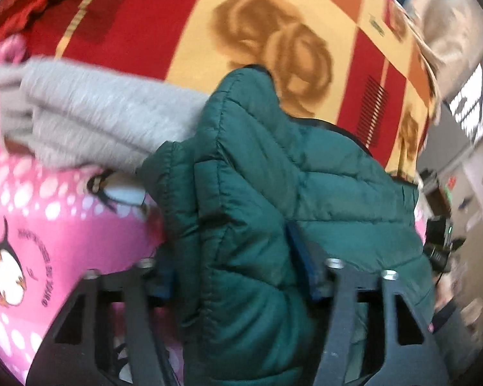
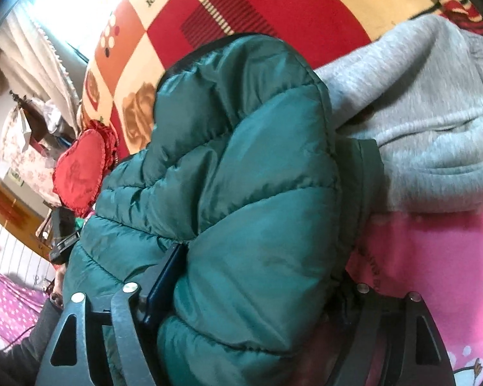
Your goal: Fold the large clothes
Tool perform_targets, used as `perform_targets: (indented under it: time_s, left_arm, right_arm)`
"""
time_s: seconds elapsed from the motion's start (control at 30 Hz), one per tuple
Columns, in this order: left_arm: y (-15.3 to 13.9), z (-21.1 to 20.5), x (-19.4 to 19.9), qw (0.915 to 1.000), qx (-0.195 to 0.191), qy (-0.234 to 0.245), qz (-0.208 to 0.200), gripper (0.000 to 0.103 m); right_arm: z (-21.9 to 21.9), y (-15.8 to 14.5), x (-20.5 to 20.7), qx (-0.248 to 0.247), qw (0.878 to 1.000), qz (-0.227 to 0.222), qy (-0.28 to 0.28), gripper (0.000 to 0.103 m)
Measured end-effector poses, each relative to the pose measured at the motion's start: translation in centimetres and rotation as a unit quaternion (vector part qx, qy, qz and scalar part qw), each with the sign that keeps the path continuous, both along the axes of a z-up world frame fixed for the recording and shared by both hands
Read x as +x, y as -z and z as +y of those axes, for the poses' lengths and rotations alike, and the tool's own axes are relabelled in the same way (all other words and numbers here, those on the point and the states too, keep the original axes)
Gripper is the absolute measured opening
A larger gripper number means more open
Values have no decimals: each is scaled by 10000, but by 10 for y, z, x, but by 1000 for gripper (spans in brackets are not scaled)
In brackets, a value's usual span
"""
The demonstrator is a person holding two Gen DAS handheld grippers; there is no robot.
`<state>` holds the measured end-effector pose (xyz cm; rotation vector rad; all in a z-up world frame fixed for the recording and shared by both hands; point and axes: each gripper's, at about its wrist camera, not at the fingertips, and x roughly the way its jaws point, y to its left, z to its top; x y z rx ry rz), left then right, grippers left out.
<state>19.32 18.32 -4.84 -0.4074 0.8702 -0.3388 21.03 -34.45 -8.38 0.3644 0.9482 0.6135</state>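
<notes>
A dark green quilted puffer jacket (image 1: 260, 167) fills the middle of the left wrist view, bunched and lifted over a bed. My left gripper (image 1: 238, 273) is shut on a thick fold of it between its blue pads. In the right wrist view the same jacket (image 2: 228, 167) bulges up between the fingers. My right gripper (image 2: 251, 292) is shut on another fold; its right pad is hidden by the fabric.
A folded grey sweater (image 1: 90, 119) (image 2: 428, 122) lies on a pink penguin blanket (image 1: 48, 234) (image 2: 434, 273). Beyond is a red and cream bedspread (image 1: 177, 32) (image 2: 273, 9). A red heart cushion (image 2: 80, 173) sits at the bed's edge.
</notes>
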Motion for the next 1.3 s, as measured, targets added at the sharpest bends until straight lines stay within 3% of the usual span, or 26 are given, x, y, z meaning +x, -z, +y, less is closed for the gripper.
perform_targets:
  time_s: [0.03,0.17,0.23,0.3,0.4,0.8,1.0,1.17,1.3]
  left_arm:
    - [-2,-3,-2,10000,84,7,-34,42]
    - [-10,-15,-7,9982,549,-101,-201,33]
    - [-19,-23,-13,9951,880,-250,-376,29]
    - [-27,-26,-17,9927,1023,-361,-519,28]
    - [-40,-25,-23,9912,950,-555,-734,27]
    - [-104,-25,-66,9854,780,-704,-1341,27]
    - [-144,-21,-122,9793,681,-845,-1709,27]
    - [-153,-21,-172,9770,665,-814,-1857,27]
    - [-144,-25,-206,9787,777,-735,-1750,27]
  right_arm:
    - [1,0,2,-26,10000,16,14,77]
    - [10,-8,0,-441,9990,-111,-33,75]
    - [15,-19,-2,-602,9977,-293,-124,52]
    - [17,-38,-8,-717,9957,-560,-149,40]
    - [21,-63,-20,-821,9915,-1005,-119,33]
    - [27,-137,-72,-817,9765,-1980,259,29]
    - [35,-176,-125,-703,9684,-2383,199,29]
    - [37,-180,-171,-739,9656,-2488,168,29]
    - [31,-160,-201,-793,9689,-2343,92,29]
